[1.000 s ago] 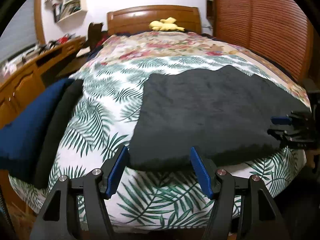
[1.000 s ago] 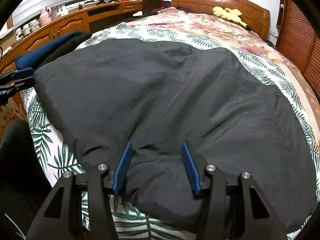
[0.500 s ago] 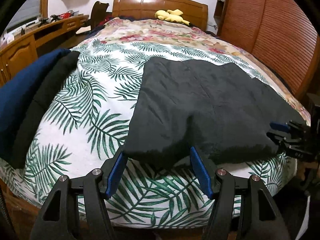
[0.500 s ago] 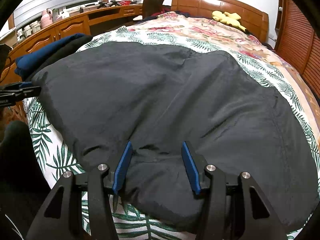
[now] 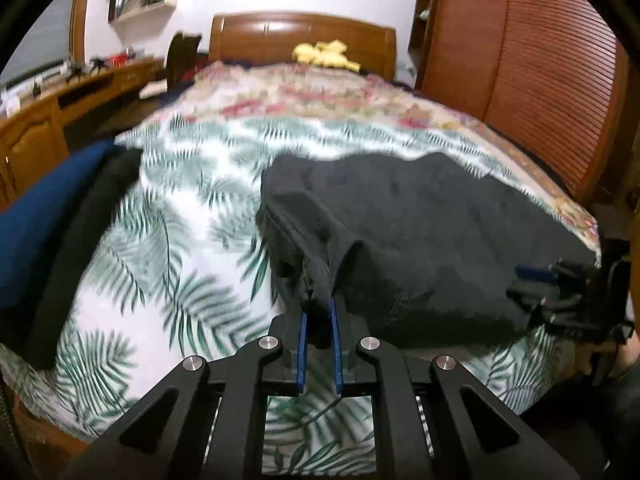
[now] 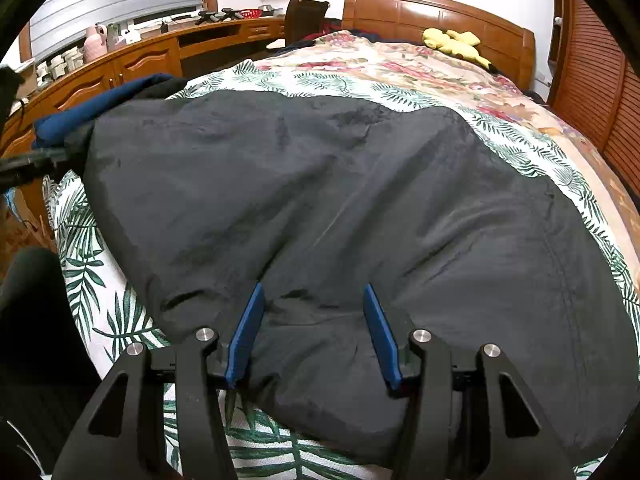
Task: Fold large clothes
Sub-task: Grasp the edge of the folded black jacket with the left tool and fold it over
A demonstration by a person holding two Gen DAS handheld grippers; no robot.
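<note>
Bedroom, with a bed's palm-leaf cover (image 5: 168, 264) filling the foreground of both wrist views.

Nearest in the left wrist view: left gripper (image 5: 319, 314), blue pads just drawn together and clamped on a bunched corner of the dark grey garment (image 5: 420, 240). Corner lifted into a peaked fold above the pads, rest of the cloth flat on the cover. At the right edge of that view, right gripper (image 5: 536, 280) at the garment's near hem.

Nearest in the right wrist view: right gripper (image 6: 314, 334), pads apart, straddling the near hem of the garment (image 6: 320, 200) with cloth between them but not pinched. Left gripper (image 6: 44, 158) at the far left edge, at the garment's corner.

Further back: folded navy and black clothes (image 5: 44, 224) at the bed's left edge. Beyond, a floral bedspread (image 6: 400, 68), a yellow plush toy (image 6: 454, 42) by the wooden headboard (image 6: 440, 8), a wooden desk (image 6: 132, 60) on the left.
</note>
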